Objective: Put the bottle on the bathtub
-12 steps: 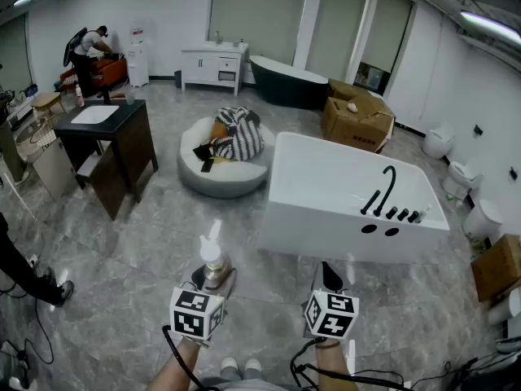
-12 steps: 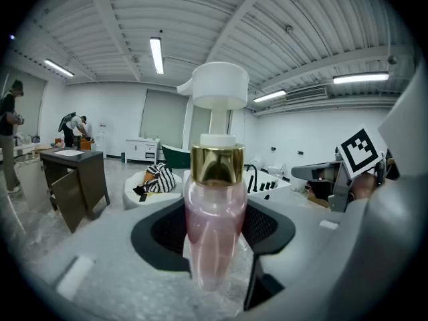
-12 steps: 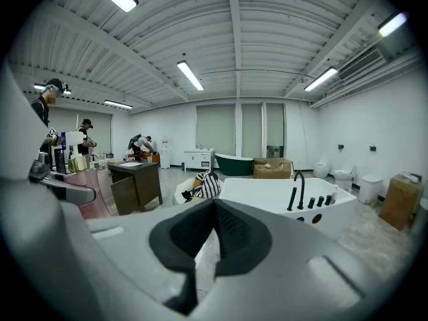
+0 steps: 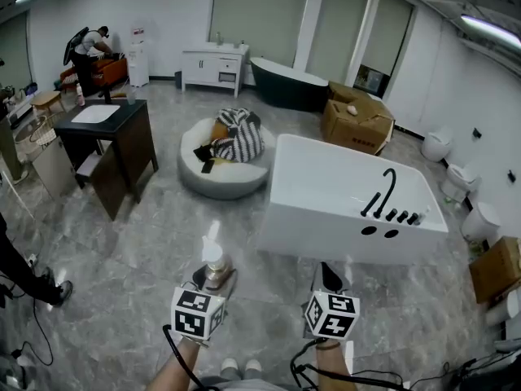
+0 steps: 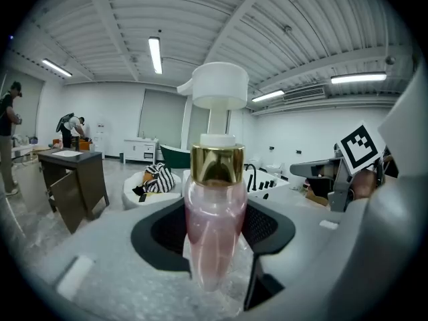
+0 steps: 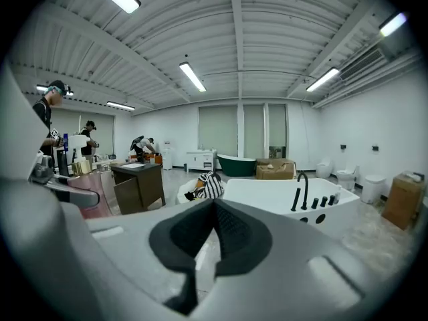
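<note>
My left gripper (image 4: 213, 277) is shut on a pink pump bottle (image 5: 214, 219) with a gold collar and a white pump head; the bottle (image 4: 213, 259) stands upright between the jaws. My right gripper (image 4: 329, 277) hangs beside it with its jaws closed on nothing, the black pads (image 6: 212, 239) meeting. The white bathtub (image 4: 350, 198) with a black faucet (image 4: 383, 187) stands ahead and to the right on the grey floor. The tub (image 6: 294, 202) also appears beyond the right gripper's jaws.
A round white cushion with striped cloth (image 4: 226, 149) lies left of the tub. A dark vanity (image 4: 110, 141) stands at the left. Cardboard boxes (image 4: 356, 116), a dark tub (image 4: 289, 82) and toilets (image 4: 464, 177) line the back and right. A person (image 4: 85, 51) bends at the far left.
</note>
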A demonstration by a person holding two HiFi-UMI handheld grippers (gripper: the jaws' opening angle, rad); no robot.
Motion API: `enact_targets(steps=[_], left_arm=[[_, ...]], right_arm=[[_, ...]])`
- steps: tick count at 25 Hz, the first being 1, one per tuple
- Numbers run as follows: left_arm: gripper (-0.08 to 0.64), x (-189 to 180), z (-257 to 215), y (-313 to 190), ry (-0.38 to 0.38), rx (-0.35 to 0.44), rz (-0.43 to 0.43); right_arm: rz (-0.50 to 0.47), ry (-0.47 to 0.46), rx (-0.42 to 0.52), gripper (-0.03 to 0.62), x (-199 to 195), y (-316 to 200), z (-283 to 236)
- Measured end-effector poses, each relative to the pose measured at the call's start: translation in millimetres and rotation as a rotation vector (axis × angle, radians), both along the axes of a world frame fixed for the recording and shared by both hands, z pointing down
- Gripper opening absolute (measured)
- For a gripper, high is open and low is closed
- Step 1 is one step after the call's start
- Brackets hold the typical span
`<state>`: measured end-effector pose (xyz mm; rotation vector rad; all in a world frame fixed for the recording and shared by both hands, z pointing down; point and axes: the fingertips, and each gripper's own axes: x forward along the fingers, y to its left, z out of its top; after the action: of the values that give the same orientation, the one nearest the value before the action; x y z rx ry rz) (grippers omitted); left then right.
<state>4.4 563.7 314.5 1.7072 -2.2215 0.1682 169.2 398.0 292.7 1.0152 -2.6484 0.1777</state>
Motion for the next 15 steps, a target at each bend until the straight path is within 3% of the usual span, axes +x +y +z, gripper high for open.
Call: enact_targets(steps=[15], left_arm=[[0.227, -28.4, 2.6, -17.9, -0.026, -0.002, 0.032]], right_arm=[[0.129, -0.026, -0.043, 0.003, 10.0, -28.6, 15.8]])
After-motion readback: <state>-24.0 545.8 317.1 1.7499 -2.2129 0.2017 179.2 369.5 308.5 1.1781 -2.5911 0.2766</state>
